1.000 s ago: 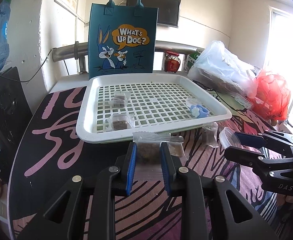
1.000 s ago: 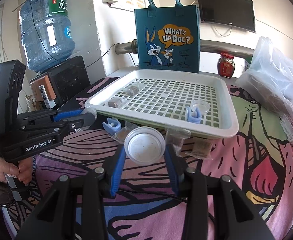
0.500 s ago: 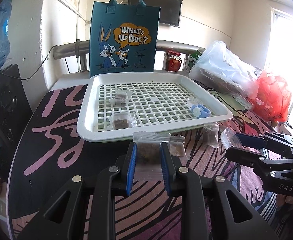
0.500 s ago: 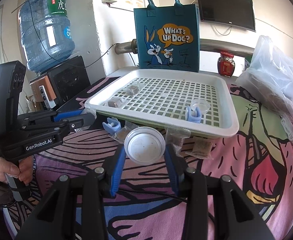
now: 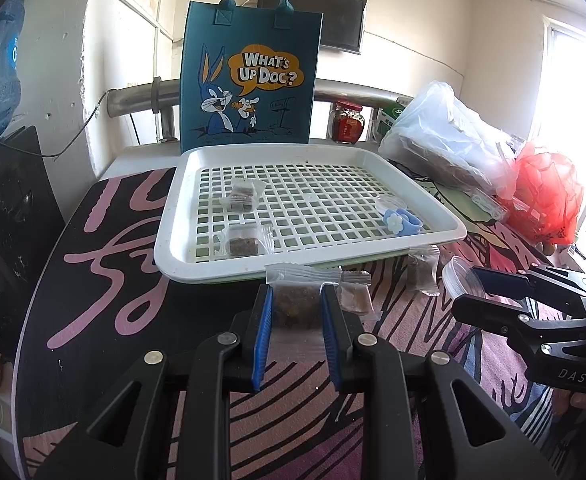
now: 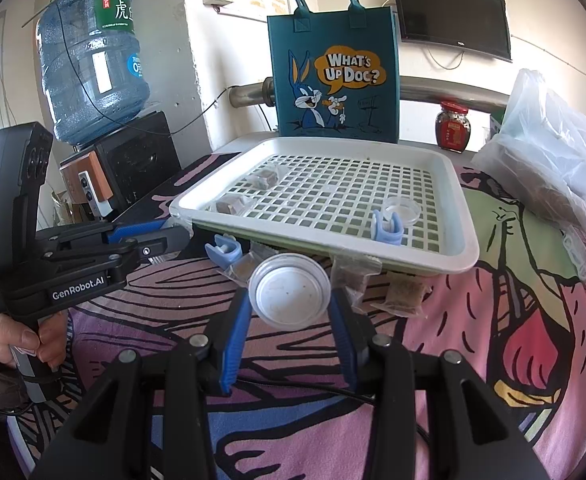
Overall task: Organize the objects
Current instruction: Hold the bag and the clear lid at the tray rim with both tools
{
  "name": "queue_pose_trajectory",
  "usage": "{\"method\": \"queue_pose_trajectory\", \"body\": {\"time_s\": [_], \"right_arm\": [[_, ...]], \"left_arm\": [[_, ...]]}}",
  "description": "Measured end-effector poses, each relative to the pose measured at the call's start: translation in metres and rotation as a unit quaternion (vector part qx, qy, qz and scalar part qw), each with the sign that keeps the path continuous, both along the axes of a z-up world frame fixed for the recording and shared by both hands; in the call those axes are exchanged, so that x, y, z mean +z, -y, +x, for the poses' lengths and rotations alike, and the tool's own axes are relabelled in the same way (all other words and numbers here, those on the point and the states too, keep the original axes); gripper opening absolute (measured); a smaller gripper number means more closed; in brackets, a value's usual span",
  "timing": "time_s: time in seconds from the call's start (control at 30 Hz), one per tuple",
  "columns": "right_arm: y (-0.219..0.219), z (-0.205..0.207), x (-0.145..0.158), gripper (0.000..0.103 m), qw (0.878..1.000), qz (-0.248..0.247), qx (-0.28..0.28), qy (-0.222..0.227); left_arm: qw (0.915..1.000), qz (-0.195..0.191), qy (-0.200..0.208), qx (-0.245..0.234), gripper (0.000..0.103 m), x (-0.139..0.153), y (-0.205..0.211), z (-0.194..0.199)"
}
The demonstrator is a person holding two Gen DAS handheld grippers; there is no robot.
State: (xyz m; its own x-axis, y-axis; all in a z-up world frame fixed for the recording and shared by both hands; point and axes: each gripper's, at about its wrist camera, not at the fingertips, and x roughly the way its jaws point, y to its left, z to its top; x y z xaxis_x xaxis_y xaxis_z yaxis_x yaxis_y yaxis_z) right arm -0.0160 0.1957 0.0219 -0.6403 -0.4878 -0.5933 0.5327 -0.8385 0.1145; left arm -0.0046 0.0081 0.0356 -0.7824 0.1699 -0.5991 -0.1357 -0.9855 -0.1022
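My left gripper point(image 5: 296, 300) is shut on a clear packet of brown snack point(image 5: 295, 300) just in front of the white slotted tray point(image 5: 213, 272). My right gripper point(image 6: 291, 300) is shut on a round clear plastic lid point(image 6: 291, 294), held above the cloth in front of the tray point(image 6: 373, 242). In the tray lie two snack packets point(image 5: 243, 240), point(image 5: 243, 194), a blue clip point(image 5: 401, 224) and a small clear lid point(image 6: 403, 209). More packets point(image 6: 405, 292), point(image 6: 357, 276) and a second blue clip point(image 6: 223, 249) lie on the cloth by the tray's front edge.
A teal "What's Up Doc?" tote bag point(image 5: 249, 80) stands behind the tray. A red jar point(image 5: 347, 122), a clear plastic bag point(image 5: 445, 140) and a red bag point(image 5: 541, 196) sit at the right. A water bottle point(image 6: 89, 64) stands on a black dispenser at left.
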Motion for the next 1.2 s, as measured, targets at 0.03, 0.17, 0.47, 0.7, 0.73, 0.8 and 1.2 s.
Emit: {"method": "queue_pose_trajectory", "body": {"time_s": [0.03, 0.17, 0.47, 0.7, 0.73, 0.8, 1.2], "right_arm": [[0.0, -0.0001, 0.0, 0.039, 1.0, 0.0, 0.0, 0.0], [-0.0001, -0.0003, 0.0001, 0.039, 1.0, 0.0, 0.0, 0.0], [-0.0003, -0.0009, 0.0002, 0.039, 1.0, 0.0, 0.001, 0.001], [-0.0005, -0.0013, 0.0002, 0.039, 1.0, 0.0, 0.001, 0.001], [-0.0005, -0.0012, 0.0001, 0.039, 1.0, -0.001, 0.001, 0.001], [-0.0004, -0.0012, 0.0001, 0.039, 1.0, -0.001, 0.001, 0.001], [0.0002, -0.001, -0.0004, 0.039, 1.0, -0.001, 0.001, 0.002]], "left_arm": [[1.0, 0.0, 0.0, 0.0, 0.022, 0.0, 0.0001, 0.0], [1.0, 0.0, 0.0, 0.0, 0.022, -0.0001, 0.0002, -0.0002], [1.0, 0.0, 0.0, 0.0, 0.022, -0.0006, 0.0008, -0.0003], [1.0, 0.001, 0.001, 0.0, 0.022, -0.0006, 0.001, -0.0007], [1.0, 0.001, 0.001, 0.0, 0.023, -0.0006, 0.001, -0.0007], [1.0, 0.001, 0.001, 0.0, 0.022, -0.0013, 0.0015, -0.0006], [1.0, 0.001, 0.001, 0.001, 0.022, -0.0021, 0.0024, -0.0011]]}}
